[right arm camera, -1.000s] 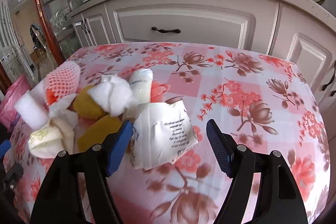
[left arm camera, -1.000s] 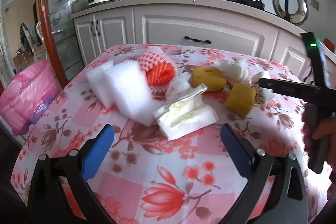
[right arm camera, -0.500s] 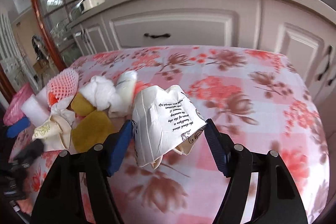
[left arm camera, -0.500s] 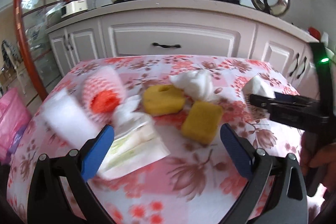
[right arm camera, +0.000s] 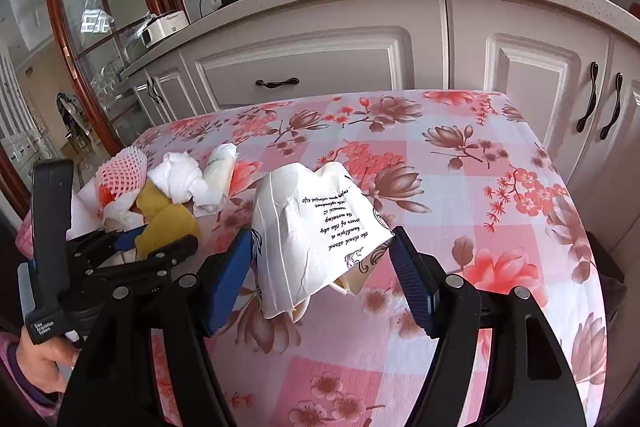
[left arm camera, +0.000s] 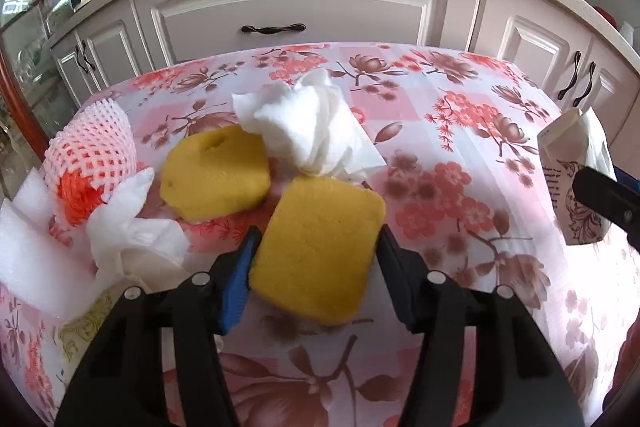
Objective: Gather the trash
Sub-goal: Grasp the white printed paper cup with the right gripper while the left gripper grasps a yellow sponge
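My left gripper (left arm camera: 314,255) is low over the flowered table (left arm camera: 460,155), its jaws closing, with both pads against the sides of a yellow sponge (left arm camera: 320,227) that lies flat. Just behind it lie a second yellow sponge (left arm camera: 216,175) and a crumpled white tissue (left arm camera: 316,127). A pink foam fruit net (left arm camera: 88,155) and white foam sheets (left arm camera: 36,267) sit at the left. My right gripper (right arm camera: 322,251) is shut on a crushed printed paper cup (right arm camera: 316,223), held just above the cloth; that paper cup (left arm camera: 572,163) also shows at the right edge of the left wrist view.
White kitchen cabinets (left arm camera: 296,11) stand close behind the table's far edge. A small white bottle (right arm camera: 222,167) lies beside the tissue pile. A glass-door cabinet with a wood frame (right arm camera: 80,59) stands at the left. A hand (right arm camera: 44,355) holds the left gripper's handle.
My left gripper swung right past the foam and wrappers, came down over the nearer yellow sponge and its jaws narrowed onto it. My right gripper closed on the paper cup and lifted it.
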Action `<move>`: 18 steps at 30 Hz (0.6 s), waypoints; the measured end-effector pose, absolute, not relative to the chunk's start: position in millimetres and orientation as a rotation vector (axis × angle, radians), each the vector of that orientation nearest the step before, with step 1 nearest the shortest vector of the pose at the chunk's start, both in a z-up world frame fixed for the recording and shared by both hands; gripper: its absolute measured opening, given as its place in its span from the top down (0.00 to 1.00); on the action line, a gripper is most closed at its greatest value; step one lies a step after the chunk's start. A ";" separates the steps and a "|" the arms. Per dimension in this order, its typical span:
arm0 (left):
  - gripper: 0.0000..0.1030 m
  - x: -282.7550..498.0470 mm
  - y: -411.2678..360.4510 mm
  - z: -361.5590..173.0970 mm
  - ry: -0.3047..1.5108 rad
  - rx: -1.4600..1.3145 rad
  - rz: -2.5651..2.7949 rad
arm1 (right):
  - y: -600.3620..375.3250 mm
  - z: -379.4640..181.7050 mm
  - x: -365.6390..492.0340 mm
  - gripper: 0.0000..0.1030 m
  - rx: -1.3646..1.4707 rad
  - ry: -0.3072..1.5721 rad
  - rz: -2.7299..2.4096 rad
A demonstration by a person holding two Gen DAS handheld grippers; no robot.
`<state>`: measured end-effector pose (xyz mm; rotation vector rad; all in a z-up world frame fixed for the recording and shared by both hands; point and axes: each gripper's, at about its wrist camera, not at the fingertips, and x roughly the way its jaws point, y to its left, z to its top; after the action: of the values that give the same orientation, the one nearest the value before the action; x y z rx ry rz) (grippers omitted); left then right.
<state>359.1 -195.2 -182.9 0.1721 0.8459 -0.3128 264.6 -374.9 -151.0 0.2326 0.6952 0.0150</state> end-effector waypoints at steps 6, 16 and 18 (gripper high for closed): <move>0.49 332.1 -184.9 -167.5 0.790 0.152 -0.315 | -367.3 -148.8 252.7 0.36 0.225 0.692 0.022; 0.49 267.4 -146.6 -133.8 0.677 0.102 -0.271 | -327.1 -136.7 214.1 0.36 0.184 0.675 0.058; 0.49 253.2 -134.8 -128.9 0.662 0.095 -0.268 | -314.0 -133.9 205.0 0.36 0.170 0.672 0.073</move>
<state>253.2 -134.8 -128.9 0.0949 0.6616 -0.2675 205.0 -314.0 -133.9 0.1700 0.6720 0.0733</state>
